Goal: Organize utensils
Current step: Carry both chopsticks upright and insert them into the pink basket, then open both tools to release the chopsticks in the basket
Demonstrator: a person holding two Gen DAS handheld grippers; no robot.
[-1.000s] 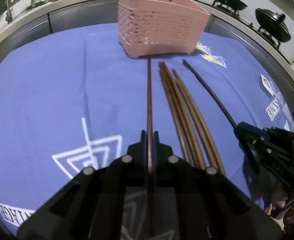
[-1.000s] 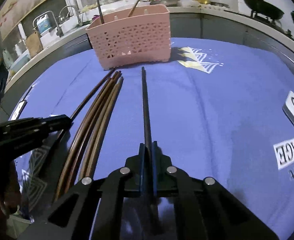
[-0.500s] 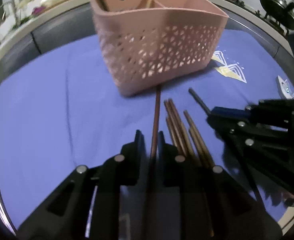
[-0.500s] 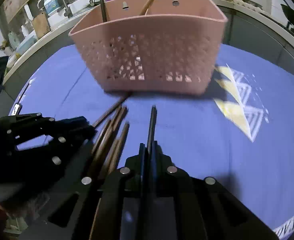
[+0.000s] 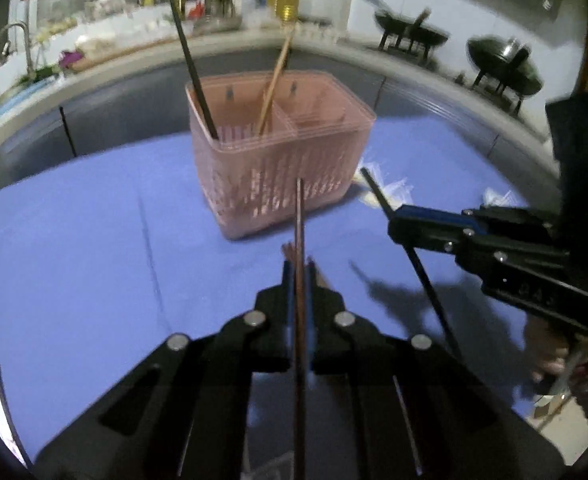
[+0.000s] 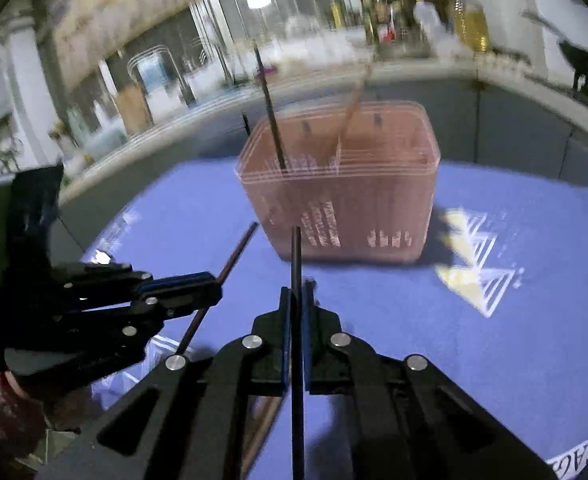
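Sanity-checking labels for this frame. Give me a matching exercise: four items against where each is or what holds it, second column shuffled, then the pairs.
Column 1
1. brown chopstick
2. black chopstick
3. pink basket
4. tan chopstick

Column 2
A. stands on the blue cloth
B. clamped in the right tool
C. leans inside the basket
D. clamped in the left tool

Pairs: 1-D, 2-B, 3-A, 4-C
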